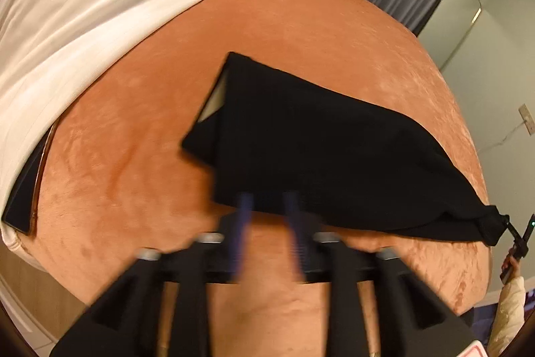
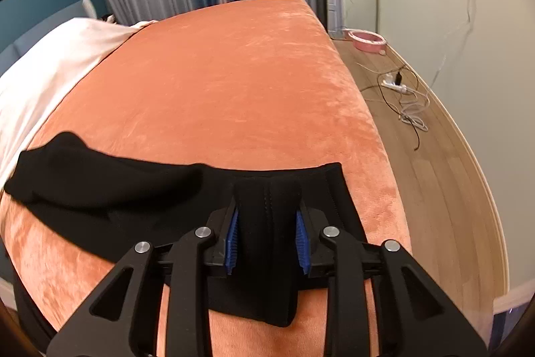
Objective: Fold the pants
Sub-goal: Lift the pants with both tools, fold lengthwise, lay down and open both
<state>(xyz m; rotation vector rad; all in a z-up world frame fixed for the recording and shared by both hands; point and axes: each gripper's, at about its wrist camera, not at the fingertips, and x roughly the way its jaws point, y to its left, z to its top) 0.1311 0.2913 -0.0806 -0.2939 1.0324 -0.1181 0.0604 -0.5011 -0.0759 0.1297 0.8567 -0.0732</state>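
Lying across the near part of the orange plush-covered bed, the black soft-knit pants are stretching from a rumpled heap at the left to a flatter band at the right near the bed's right edge. A white sheet is covering the far left of the bed, well apart from the pants.

At the left, the left claw is sitting at the near edge of the pants, its blue-padded fingers narrowly parted with dark cloth at their tips; the view is blurred, so I cannot tell whether it is gripping. If it is not, that end is likely to stay put or sag when lifted, leaving a crooked fold.

At the right, the right claw is pinching a thick raised bunch of the pants between its blue pads, with a flap hanging over toward the camera. The risk here is that several layers are bunched in the grip, so a pull could drag the lower layer along and wrinkle it, or the plush bedcover could hold the cloth back.

The fabric is looking matte, limp and stretchy, folded over itself with one sharp corner in the left wrist view.
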